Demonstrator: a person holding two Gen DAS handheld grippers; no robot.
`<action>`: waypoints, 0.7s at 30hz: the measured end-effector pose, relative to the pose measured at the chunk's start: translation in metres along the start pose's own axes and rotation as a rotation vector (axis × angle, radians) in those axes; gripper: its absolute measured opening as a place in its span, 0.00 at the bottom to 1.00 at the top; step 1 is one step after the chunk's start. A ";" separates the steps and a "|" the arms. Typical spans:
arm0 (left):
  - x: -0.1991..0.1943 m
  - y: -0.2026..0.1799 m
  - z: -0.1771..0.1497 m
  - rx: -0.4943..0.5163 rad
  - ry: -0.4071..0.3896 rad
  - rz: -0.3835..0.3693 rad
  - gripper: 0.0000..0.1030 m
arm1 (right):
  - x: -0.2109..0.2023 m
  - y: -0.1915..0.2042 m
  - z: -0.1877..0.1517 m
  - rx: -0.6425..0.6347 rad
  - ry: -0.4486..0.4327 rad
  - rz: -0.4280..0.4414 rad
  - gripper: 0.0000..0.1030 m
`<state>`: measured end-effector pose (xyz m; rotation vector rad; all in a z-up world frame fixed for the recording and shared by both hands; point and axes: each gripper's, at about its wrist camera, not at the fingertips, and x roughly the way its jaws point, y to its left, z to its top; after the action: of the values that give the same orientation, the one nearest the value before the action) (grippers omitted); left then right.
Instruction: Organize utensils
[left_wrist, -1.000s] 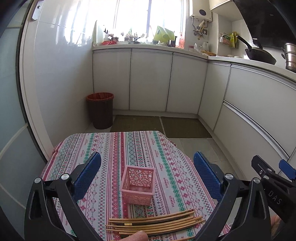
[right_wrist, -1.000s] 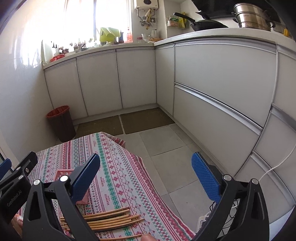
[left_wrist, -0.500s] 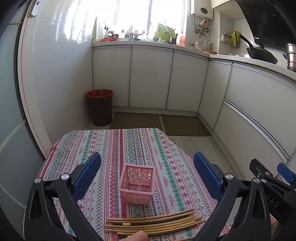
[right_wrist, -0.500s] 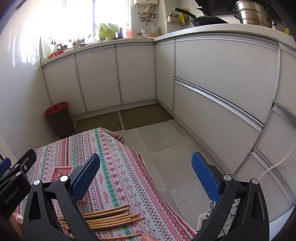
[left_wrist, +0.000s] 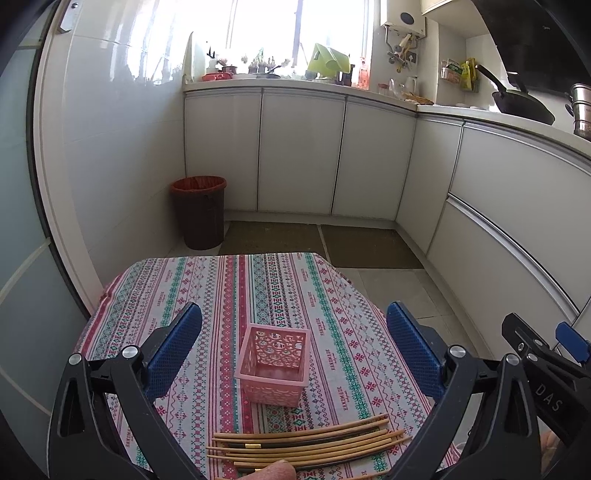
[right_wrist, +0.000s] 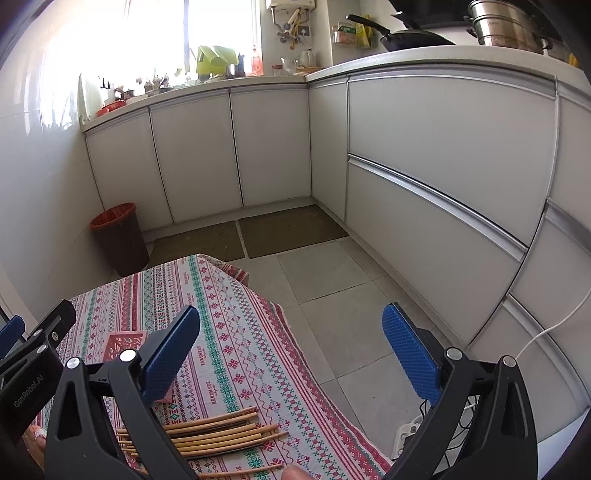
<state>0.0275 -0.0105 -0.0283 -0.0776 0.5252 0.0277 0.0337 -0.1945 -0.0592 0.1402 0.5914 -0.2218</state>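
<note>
Both the left gripper (left_wrist: 294, 352) and the right gripper (right_wrist: 291, 352) are hanging wide apart, holding nothing. A small pink perforated plastic basket (left_wrist: 273, 363) is sitting mid-table (left_wrist: 207, 291), with thin bamboo chopsticks (left_wrist: 306, 445) lying bunched along the near edge.

basket (left_wrist: 273, 365): pink perforated plastic | chopsticks (left_wrist: 310, 441): smooth wood | tablecloth (left_wrist: 221, 288): matt patterned cloth | cabinets (left_wrist: 303, 155): glossy

1. Daylight is pouring through the window (left_wrist: 295, 33), blowing it out to white in both views.
2. Glare is washing over the glossy wall (left_wrist: 122, 74) beside it.
3. Fisheye distortion is bending the cabinets (right_wrist: 443, 155) and darkening the corners.
4. The bench (left_wrist: 280, 295) is sitting evenly lit and sharp, with only soft shadows.
</note>
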 end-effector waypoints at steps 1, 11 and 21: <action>0.000 0.000 0.000 0.001 0.001 -0.001 0.93 | 0.000 -0.001 0.000 0.000 0.000 0.000 0.94; 0.003 -0.001 -0.001 0.003 0.008 0.000 0.93 | 0.001 -0.003 0.000 0.003 0.005 -0.001 0.94; 0.012 -0.006 -0.004 0.026 0.042 -0.035 0.93 | 0.002 -0.011 0.001 0.037 0.010 -0.024 0.94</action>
<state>0.0360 -0.0170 -0.0374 -0.0625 0.5655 -0.0152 0.0337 -0.2056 -0.0603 0.1699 0.5990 -0.2557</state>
